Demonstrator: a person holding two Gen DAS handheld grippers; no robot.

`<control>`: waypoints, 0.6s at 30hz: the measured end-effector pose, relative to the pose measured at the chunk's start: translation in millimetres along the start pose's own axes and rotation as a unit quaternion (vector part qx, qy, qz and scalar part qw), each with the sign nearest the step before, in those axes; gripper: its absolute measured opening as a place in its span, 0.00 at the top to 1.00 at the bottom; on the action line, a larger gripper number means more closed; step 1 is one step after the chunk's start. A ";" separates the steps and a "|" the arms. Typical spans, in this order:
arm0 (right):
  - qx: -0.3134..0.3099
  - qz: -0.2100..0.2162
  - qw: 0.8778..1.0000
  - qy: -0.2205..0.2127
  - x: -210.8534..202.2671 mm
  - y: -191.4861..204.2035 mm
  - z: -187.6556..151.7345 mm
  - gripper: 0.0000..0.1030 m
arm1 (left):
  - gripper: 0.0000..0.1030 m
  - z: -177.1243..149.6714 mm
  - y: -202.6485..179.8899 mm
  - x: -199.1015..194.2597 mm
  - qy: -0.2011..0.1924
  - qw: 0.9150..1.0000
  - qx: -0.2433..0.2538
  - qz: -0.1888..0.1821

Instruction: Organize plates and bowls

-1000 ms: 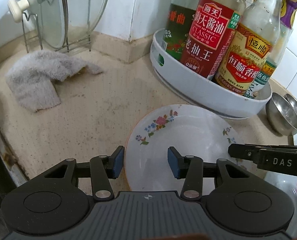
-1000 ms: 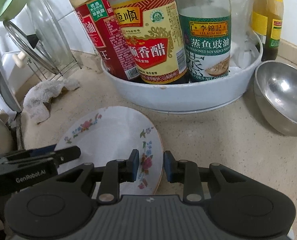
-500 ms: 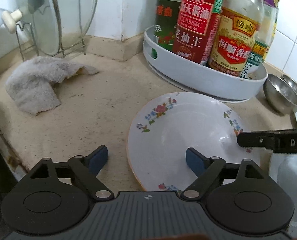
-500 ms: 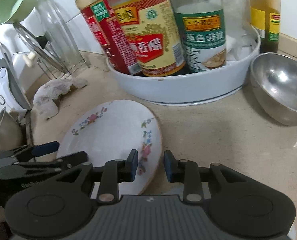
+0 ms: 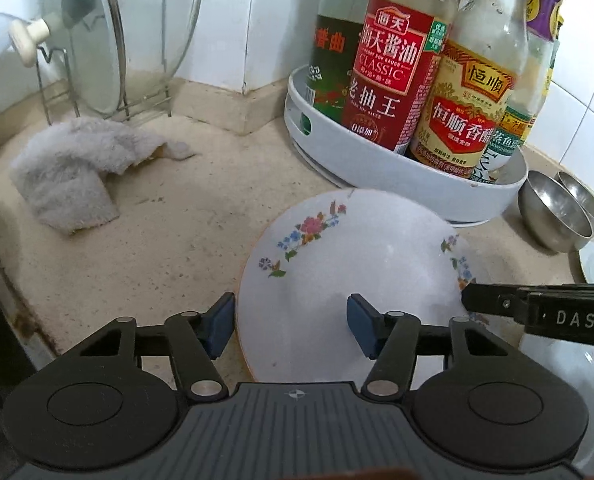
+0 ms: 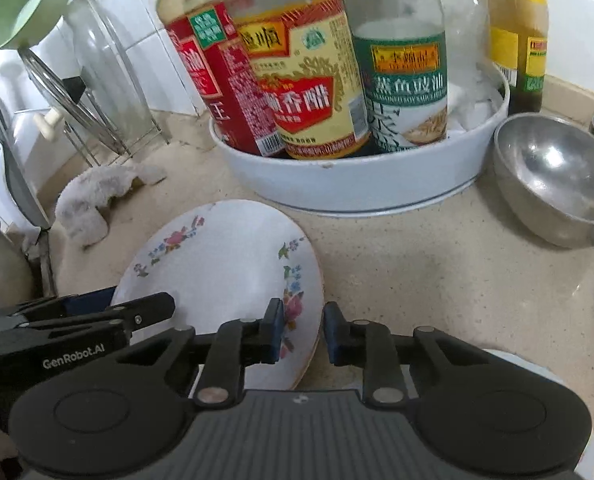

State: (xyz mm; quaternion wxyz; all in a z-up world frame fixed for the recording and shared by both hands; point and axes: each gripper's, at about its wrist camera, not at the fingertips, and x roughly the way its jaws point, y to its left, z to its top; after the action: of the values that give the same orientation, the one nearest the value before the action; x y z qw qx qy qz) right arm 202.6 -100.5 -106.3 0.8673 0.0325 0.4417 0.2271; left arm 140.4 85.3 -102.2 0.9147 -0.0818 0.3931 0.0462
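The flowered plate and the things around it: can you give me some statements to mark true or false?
1. The white round plate with painted flowers carries food. False: its face is bare.
2. The sauce bottles stand inside a round white tray. True.
3. Two shiny steel bowls sit beside that tray. True.
4. The crumpled grey-white cloth lies on the plate. False: it lies on the speckled beige counter, apart from the plate.
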 end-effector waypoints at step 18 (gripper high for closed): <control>0.050 -0.004 0.997 -0.058 -68.5 -15.4 0.0 0.79 | 0.36 13.1 -37.8 -35.1 -0.040 0.998 0.039 -0.043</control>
State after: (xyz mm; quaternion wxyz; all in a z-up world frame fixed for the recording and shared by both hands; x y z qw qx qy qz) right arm 173.5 -143.3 -58.8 0.8897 0.0871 0.4016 0.1990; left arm 131.2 50.0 -63.5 0.9331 -0.0611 0.3543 -0.0057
